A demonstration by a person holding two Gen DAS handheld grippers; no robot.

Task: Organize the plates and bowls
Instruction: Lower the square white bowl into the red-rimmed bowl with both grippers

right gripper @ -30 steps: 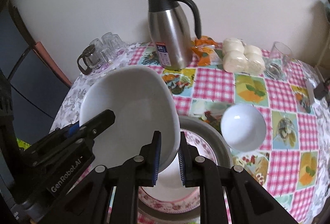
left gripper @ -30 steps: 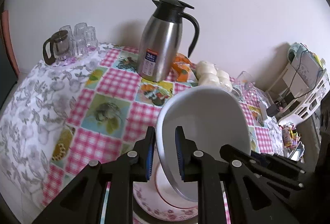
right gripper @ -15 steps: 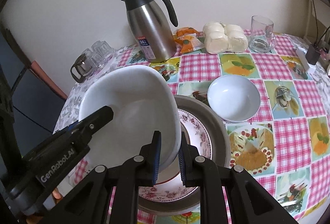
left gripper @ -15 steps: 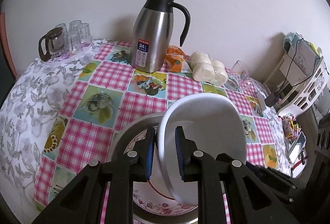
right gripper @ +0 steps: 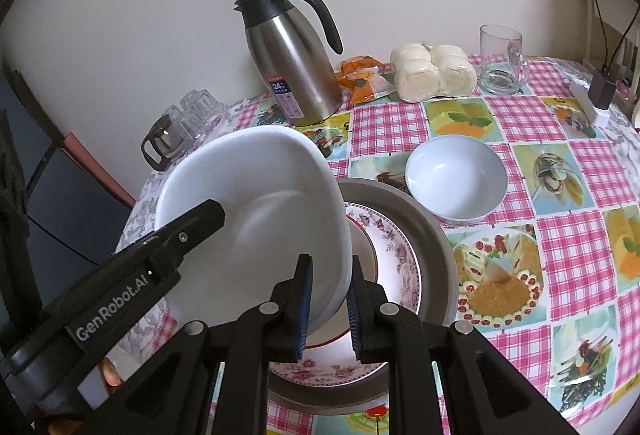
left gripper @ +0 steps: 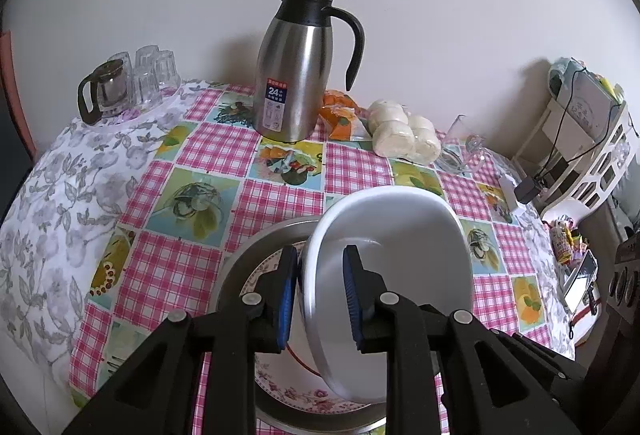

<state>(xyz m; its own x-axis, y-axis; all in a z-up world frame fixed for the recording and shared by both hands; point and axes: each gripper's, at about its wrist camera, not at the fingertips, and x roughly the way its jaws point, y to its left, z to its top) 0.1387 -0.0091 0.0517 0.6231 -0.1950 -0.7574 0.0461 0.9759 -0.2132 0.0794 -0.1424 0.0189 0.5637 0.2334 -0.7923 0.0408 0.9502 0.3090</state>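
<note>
A large white deep dish [left gripper: 392,263] [right gripper: 256,219] is held tilted between both grippers, just above a floral plate [right gripper: 396,267] that lies in a grey metal plate [right gripper: 432,235]. My left gripper [left gripper: 318,295] is shut on the dish's left rim. My right gripper [right gripper: 326,305] is shut on its right rim. The floral plate [left gripper: 288,387] and the grey plate [left gripper: 244,263] also show under the dish in the left wrist view. A small white bowl [right gripper: 456,179] stands on the table right of the stack.
A steel thermos jug [left gripper: 296,71] stands at the back by the wall, with an orange packet [left gripper: 340,113], wrapped buns [left gripper: 404,135] and a glass mug [right gripper: 502,59] to its right. A glass pot and tumblers [left gripper: 128,83] stand at the back left. A white rack [left gripper: 580,151] stands beyond the table's right edge.
Both grippers have carried the white dish back and down over the stacked plates. The grip on the dish has not changed.
</note>
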